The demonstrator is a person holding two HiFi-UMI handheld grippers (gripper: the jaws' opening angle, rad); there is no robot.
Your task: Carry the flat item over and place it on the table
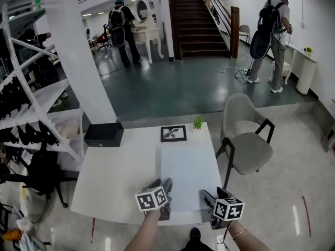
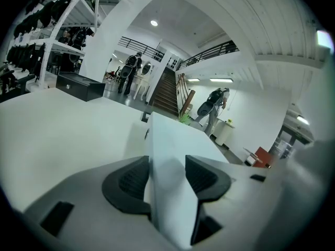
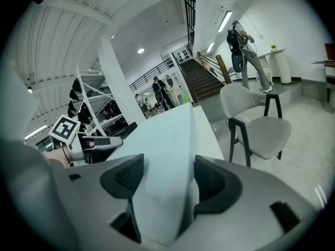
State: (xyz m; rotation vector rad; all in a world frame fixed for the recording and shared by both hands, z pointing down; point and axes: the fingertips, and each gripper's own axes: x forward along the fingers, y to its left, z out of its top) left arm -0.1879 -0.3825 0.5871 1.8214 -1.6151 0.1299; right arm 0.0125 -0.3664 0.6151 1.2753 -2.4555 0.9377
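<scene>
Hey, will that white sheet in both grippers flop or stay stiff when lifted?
Probably fairly stiff: the white sheet looks flat with straight edges though gripped only at its near edge. Likely thin and light: it fits between nearly closed fingers.

the flat item (image 1: 189,178) is a thin, pale, plain rectangular sheet, about level over the right part of the white table (image 1: 115,177). its near corners are pinched by the left gripper (image 1: 165,186) and right gripper (image 1: 207,197).
</scene>
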